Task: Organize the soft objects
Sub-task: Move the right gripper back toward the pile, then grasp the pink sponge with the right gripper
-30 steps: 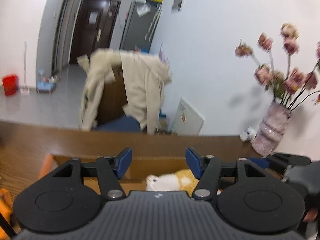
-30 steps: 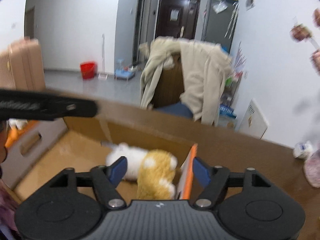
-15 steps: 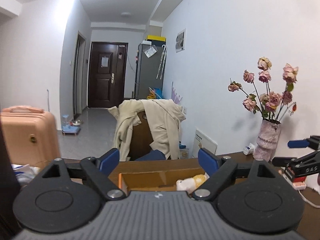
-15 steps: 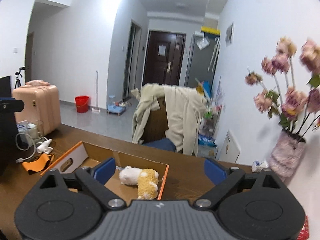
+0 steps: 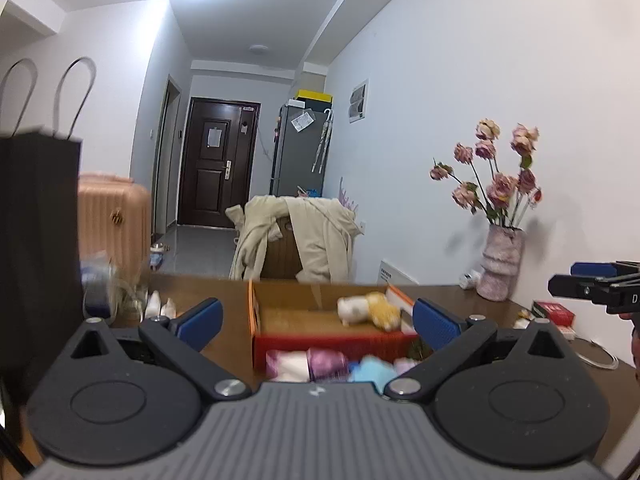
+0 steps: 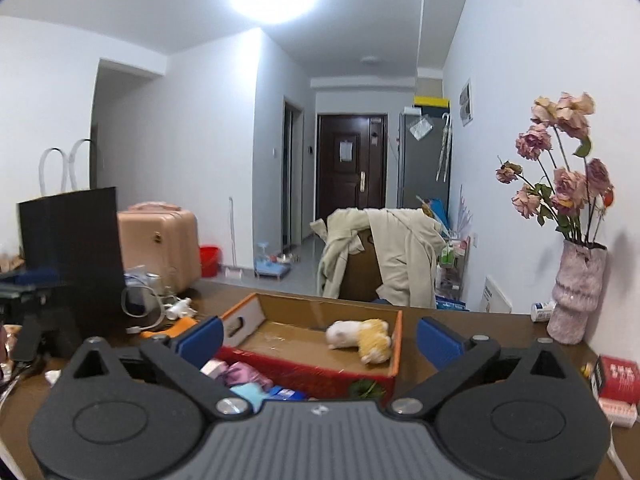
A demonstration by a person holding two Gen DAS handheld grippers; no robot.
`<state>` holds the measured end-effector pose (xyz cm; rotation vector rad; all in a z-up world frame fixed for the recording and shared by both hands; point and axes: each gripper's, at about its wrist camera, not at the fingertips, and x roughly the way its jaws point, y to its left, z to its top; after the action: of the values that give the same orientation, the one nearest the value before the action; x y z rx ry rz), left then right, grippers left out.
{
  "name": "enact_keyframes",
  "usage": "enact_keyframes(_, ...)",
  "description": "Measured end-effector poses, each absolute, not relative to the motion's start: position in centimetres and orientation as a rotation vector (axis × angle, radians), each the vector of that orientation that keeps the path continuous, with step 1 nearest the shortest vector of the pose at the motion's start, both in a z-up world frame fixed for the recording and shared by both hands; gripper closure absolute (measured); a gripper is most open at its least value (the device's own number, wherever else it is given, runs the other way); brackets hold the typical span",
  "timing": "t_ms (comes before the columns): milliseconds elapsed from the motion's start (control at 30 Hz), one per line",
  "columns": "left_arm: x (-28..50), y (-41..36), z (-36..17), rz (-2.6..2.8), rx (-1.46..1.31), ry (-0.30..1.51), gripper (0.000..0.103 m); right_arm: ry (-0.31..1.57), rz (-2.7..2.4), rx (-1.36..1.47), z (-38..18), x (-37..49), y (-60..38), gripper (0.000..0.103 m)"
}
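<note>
A cardboard box (image 5: 256, 312) (image 6: 396, 344) with orange edges and a red front stands on the brown table. Inside it lies a white and yellow plush toy (image 5: 368, 308) (image 6: 358, 334). Against the box's near side sit several small soft things, among them a purple one (image 5: 326, 362) (image 6: 244, 374) and a light blue one (image 5: 370, 368) (image 6: 248, 392). My left gripper (image 5: 316, 320) is back from the box, its jaws opening wide with nothing gripped. My right gripper (image 6: 320, 336) is likewise back from the box, jaws opening, pads touching nothing.
A black paper bag (image 5: 36, 240) (image 6: 72, 232) stands at the table's left, with cables (image 6: 144, 300) beside it. A vase of roses (image 5: 500, 268) (image 6: 576, 296) and a red packet (image 6: 618, 380) sit at the right. Behind the table are a coat-draped chair (image 6: 384, 252) and a pink suitcase (image 6: 160, 244).
Both grippers have drawn back from the box and their jaws have spread wider. The plush toy stays in the box. The small soft things before the box have come into view.
</note>
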<state>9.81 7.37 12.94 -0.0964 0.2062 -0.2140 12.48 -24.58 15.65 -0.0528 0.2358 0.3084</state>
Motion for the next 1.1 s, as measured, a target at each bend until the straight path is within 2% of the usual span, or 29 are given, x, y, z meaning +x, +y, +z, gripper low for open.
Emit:
enact_keyframes(133, 5.9, 7.3, 9.7, -0.199, -0.084, 0.188, 0.0, 0.209, 0.325, -0.066, 11.2, 8.2, -23.2, 0.0)
enact_keyframes(333, 5.1, 6.8, 7.6, -0.258, -0.013, 0.216, 0.0, 0.335, 0.309, 0.0, 5.5, 5.8, -22.4, 0.0)
enact_keyframes(767, 10.5, 3.3, 5.2, -0.332, -0.037, 0.34, 0.0, 0.429, 0.186, 0.14, 2.8, 9.6, -24.9, 0.0)
enact_keyframes(867, 12.5, 1.6, 5.1, -0.374, -0.043, 0.348, 0.0, 0.458, 0.192, 0.174, 2.2, 11.2, -25.9, 0.008)
enact_keyframes(933, 14.0, 0.2, 4.9, -0.403, -0.052, 0.355, 0.001, 0.479, 0.203, 0.191, 1.8, 12.6, -26.4, 0.016)
enact_keyframes(1033, 16.6, -1.9, 4.5, -0.431, -0.058, 0.391, 0.015, 0.511, 0.224, 0.187, 1.2, 15.0, -27.1, 0.024)
enact_keyframes(1100, 18.1, -3.2, 4.1, -0.464, -0.063, 0.441, 0.03, 0.521, 0.225, 0.185, 0.8, 16.3, -27.4, 0.024)
